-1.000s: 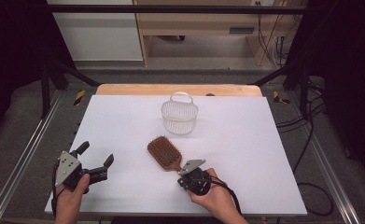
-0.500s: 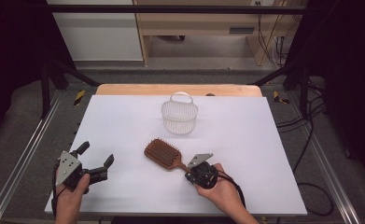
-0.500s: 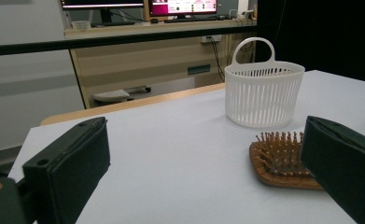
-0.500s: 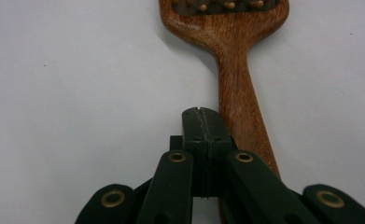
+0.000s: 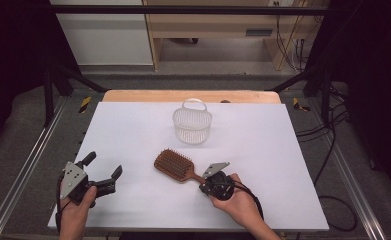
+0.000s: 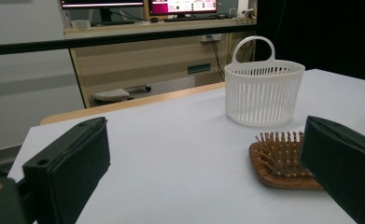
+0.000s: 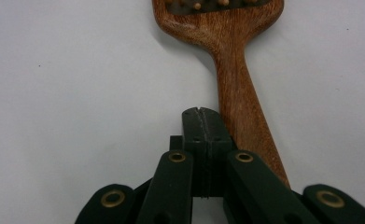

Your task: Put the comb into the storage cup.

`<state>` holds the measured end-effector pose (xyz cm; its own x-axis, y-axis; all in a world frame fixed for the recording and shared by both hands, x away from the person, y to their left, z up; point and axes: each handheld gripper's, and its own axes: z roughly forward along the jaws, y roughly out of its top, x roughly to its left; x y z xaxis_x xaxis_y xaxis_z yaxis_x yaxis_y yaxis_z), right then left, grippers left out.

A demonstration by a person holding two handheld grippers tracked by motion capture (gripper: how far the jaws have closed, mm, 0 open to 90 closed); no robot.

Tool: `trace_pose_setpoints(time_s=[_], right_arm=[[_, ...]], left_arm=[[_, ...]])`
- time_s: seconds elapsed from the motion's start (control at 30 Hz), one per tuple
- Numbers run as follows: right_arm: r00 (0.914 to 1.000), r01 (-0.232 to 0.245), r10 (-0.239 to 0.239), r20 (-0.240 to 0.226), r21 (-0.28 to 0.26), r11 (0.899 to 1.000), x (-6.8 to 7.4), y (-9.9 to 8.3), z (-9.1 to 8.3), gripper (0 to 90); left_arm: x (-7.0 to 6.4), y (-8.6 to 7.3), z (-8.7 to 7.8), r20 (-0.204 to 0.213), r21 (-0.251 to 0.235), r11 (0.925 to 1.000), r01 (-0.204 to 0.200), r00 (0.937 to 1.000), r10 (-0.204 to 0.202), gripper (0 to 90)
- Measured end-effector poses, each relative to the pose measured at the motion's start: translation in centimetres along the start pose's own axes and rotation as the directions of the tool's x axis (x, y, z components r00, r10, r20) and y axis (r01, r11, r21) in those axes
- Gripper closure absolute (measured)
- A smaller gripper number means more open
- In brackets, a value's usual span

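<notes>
hairbrush (image 5: 173, 164) lies bristles-up on the white table (image 5: 283, 150), a little toward the person's side of the middle, its wooden handle running back toward the right gripper (image 5: 214, 182). in the right gripper view the jaws of the right gripper (image 7: 202, 122) are pressed flat together with nothing between them — the brush handle (image 7: 241, 107) passes just beside them on one side, close enough that i cannot tell whether it touches them, and the oval head with its pegs sits at the top edge of that view. the right hand (image 5: 238, 202) wraps the gripper body from behind, with a black cable looping off toward the table's near edge. the left gripper (image 5: 102, 172) sits well apart near the table's near left corner, held in the left hand (image 5: 78, 212), its jaws spread wide and gripping nothing. in the left gripper view the left gripper (image 6: 203, 158) looks across bare white surface between its two black pads, with the hairbrush (image 6: 280, 161) partly hidden behind one pad — bristles upright, wooden rim showing. a white slatted basket (image 5: 192, 123) with a loop handle stands upright farther back, near the table's middle and apart from the brush; in the left gripper view the basket (image 6: 263, 91) stands just beyond the brush head.
</notes>
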<state>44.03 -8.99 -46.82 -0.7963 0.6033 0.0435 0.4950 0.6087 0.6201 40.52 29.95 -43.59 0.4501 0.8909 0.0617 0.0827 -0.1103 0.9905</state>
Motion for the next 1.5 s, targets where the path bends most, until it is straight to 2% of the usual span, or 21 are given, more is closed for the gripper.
trace_pose_setpoints(time_s=[0.3, 0.47, 0.63, 0.67, 0.7, 0.73, 0.77, 0.83, 0.87, 0.9, 1.0, 1.07, 1.13, 1.2, 1.23, 1.27, 1.37, 1.43, 1.5], right_arm=[[0.9997, 0.022, -0.022, -0.013, 0.012, 1.0, -0.1, 0.7, -1.2, 90.0], [0.9989, 0.046, -0.047, 0.007, 0.042, 0.998, -0.9, 1.7, -2.4, 89.0], [0.9987, 0.048, -0.049, 0.011, 0.055, 0.997, -1.5, 2.7, -2.7, 84.4], [0.9987, 0.049, -0.05, 0.008, 0.065, 0.997, -1.6, 3.1, -2.7, 80.1], [0.9987, 0.049, -0.05, 0.008, 0.065, 0.997, -1.6, 3.1, -2.7, 80.1], [0.9988, 0.047, -0.048, 0.011, 0.074, 0.996, -1.6, 3.5, -2.5, 73.5], [0.9988, 0.047, -0.048, 0.011, 0.074, 0.996, -1.6, 3.5, -2.5, 73.5], [0.9988, 0.044, -0.045, 0.016, 0.091, 0.995, -1.7, 4.0, -1.9, 62.5], [0.9988, 0.044, -0.045, 0.016, 0.091, 0.995, -1.7, 4.0, -1.9, 62.5], [0.9989, 0.043, -0.045, 0.014, 0.106, 0.993, -1.6, 4.3, -1.4, 55.3], [0.9992, 0.033, -0.036, 0.016, 0.126, 0.991, -1.6, 4.7, -0.8, 47.0], [0.9992, 0.034, -0.036, 0.014, 0.134, 0.99, -1.6, 4.8, -0.6, 44.5], [0.9994, 0.028, -0.03, 0.014, 0.143, 0.989, -1.6, 5.0, 0.1, 35.9], [0.9996, 0.022, -0.024, 0.013, 0.147, 0.989, -1.6, 5.1, 0.2, 32.6], [0.9996, 0.02, -0.023, 0.017, 0.146, 0.989, -1.5, 5.1, 0.4, 28.5], [0.9993, 0.025, -0.028, 0.024, 0.149, 0.988, -1.4, 5.2, 0.9, 19.6], [0.9992, 0.025, -0.029, 0.028, 0.148, 0.989, -1.4, 5.3, 1.2, 14.4], [0.9996, 0.01, -0.014, 0.024, 0.15, 0.989, -1.3, 5.4, 1.5, 8.7], [0.9999, -0.003, 0.001, 0.017, 0.159, 0.987, -1.4, 5.5, 2.0, 7.9]], left_arm=[[0.0, 0.0, 0.0, 0.0, 0.002, 1.0, -0.002, 1.0, 0.002, 1.8], [-0.1, 0.0, 0.0, 0.001, 0.004, 1.0, -0.004, 1.0, 0.004, 1.8], [-0.1, 0.0, 0.0, 0.002, 0.005, 1.0, -0.005, 1.0, 0.005, 1.8], [-0.1, 0.0, 0.0, 0.002, 0.005, 1.0, -0.004, 1.0, 0.004, 1.8], [-0.1, 0.0, 0.0, 0.002, 0.005, 1.0, -0.004, 1.0, 0.004, 1.8], [-0.1, 0.0, 0.0, 0.002, 0.005, 1.0, -0.005, 1.0, 0.005, 1.8], [-0.1, 0.0, 0.0, 0.002, 0.006, 1.0, -0.005, 1.0, 0.005, 1.8], [-0.1, 0.0, 0.0, 0.003, 0.006, 1.0, -0.005, 1.0, 0.005, 1.8], [-0.1, 0.0, 0.0, 0.004, 0.005, 1.0, -0.005, 1.0, 0.005, 1.8], [-0.1, 0.0, 0.0, 0.004, 0.006, 1.0, -0.006, 1.0, 0.006, 1.8], [-0.1, 0.0, 0.0, 0.005, 0.005, 1.0, -0.005, 1.0, 0.005, 1.8], [-0.1, 0.0, 0.0, 0.005, 0.005, 1.0, -0.005, 1.0, 0.005, 1.8], [-0.1, 0.0, 0.0, 0.005, 0.004, 1.0, -0.005, 1.0, 0.005, 1.8], [-0.1, 0.0, 0.0, 0.006, 0.005, 1.0, -0.006, 1.0, 0.006, 1.8], [-0.2, 0.0, 0.0, 0.007, 0.005, 1.0, -0.006, 1.0, 0.006, 1.8], [-0.2, 0.0, 0.1, 0.007, 0.005, 1.0, -0.007, 1.0, 0.007, 1.8], [-0.2, 0.0, 0.0, 0.007, 0.006, 0.9999, -0.009, 0.9999, 0.009, 1.8], [-0.2, 0.0, 0.0, 0.007, 0.006, 0.9999, -0.009, 0.9999, 0.009, 1.8], [-0.2, 0.0, 0.1, 0.008, 0.006, 0.9999, -0.008, 0.9999, 0.008, 1.8]])
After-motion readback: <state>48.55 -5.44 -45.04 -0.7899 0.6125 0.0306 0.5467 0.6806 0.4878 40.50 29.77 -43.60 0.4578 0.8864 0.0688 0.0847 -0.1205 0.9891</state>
